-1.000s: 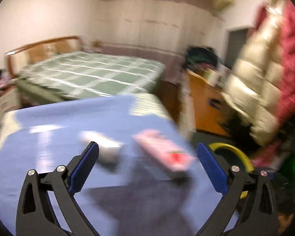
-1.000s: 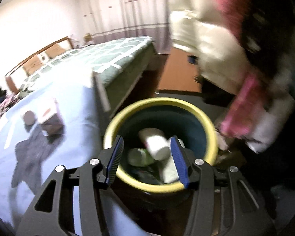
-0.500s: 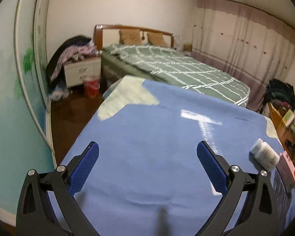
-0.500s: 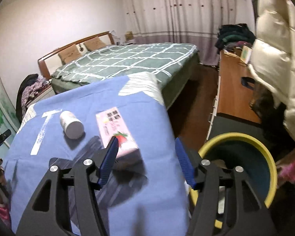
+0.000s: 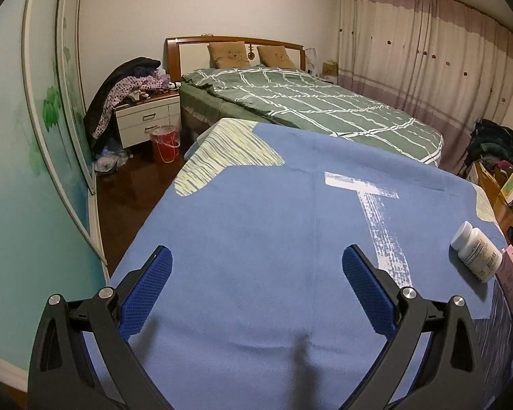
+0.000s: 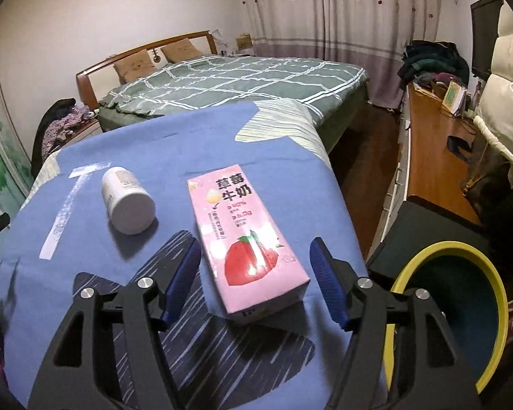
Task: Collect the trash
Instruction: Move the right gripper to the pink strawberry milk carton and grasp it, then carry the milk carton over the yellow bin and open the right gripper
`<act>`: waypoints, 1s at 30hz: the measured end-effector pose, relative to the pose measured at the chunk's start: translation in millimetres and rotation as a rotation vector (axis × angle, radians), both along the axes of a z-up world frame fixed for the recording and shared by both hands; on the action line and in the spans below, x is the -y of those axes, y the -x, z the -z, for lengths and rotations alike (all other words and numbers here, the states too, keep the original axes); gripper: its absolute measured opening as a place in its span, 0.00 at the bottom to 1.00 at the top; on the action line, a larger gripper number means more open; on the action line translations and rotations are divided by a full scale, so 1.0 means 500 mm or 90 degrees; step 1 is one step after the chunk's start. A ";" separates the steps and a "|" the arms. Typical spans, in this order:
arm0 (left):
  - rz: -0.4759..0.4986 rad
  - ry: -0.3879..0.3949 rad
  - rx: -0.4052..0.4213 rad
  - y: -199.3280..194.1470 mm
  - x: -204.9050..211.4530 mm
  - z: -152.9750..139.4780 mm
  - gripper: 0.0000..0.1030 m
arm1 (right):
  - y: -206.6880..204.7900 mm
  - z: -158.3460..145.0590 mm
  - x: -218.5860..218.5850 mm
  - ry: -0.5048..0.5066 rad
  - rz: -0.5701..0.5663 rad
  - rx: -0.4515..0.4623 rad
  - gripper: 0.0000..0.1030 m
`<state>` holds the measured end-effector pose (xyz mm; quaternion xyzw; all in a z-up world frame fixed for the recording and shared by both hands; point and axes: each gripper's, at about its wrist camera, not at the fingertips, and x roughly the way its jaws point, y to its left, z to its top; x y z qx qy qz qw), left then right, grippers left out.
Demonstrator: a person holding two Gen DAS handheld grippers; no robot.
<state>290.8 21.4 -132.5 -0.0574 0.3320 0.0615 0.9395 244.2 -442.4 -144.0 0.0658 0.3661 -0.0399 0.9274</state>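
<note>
Right gripper (image 6: 255, 273) wide open, empty, straddling strawberry milk carton (image 6: 243, 235) near table's right edge (yellow-rimmed bin (image 6: 461, 311) just beyond, right view only). Pill bottle (image 6: 127, 204) left of carton. Left gripper (image 5: 256, 278) wide open, empty, over bare blue cloth (image 5: 256, 205).

We're in a home bedroom: a wooden-headboard bed (image 5: 290, 102) under a green plaid quilt, a clothes-heaped nightstand (image 5: 148, 121), long curtains (image 5: 427, 51) and a cluttered wooden desk (image 6: 431, 150) along the wall.
</note>
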 end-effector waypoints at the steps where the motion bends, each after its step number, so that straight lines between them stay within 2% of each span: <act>1: 0.001 -0.001 0.001 0.000 0.001 0.000 0.95 | -0.003 0.004 -0.001 -0.004 -0.003 -0.005 0.64; 4: 0.005 -0.005 0.001 -0.001 0.005 -0.002 0.95 | -0.004 0.018 -0.006 -0.021 -0.025 -0.025 0.64; 7: 0.007 -0.009 0.001 0.001 0.010 -0.003 0.95 | 0.005 0.013 -0.027 -0.027 -0.055 -0.008 0.64; 11: 0.008 -0.011 -0.001 0.003 0.015 -0.003 0.95 | -0.006 0.021 -0.045 -0.017 -0.047 -0.026 0.63; 12: 0.008 -0.011 -0.001 0.003 0.015 -0.004 0.95 | -0.009 0.024 -0.045 -0.019 -0.042 -0.032 0.61; 14: 0.008 -0.010 -0.001 0.004 0.015 -0.004 0.95 | -0.016 0.028 -0.041 -0.028 -0.037 -0.042 0.47; 19: 0.010 -0.014 0.000 0.004 0.017 -0.004 0.95 | -0.012 0.030 -0.034 -0.046 -0.036 -0.038 0.45; 24: 0.013 -0.017 0.002 0.005 0.021 -0.006 0.95 | 0.007 0.021 -0.010 -0.057 -0.003 -0.011 0.45; 30: 0.022 -0.017 0.002 0.005 0.028 -0.006 0.95 | 0.047 0.004 0.053 -0.056 0.102 0.023 0.45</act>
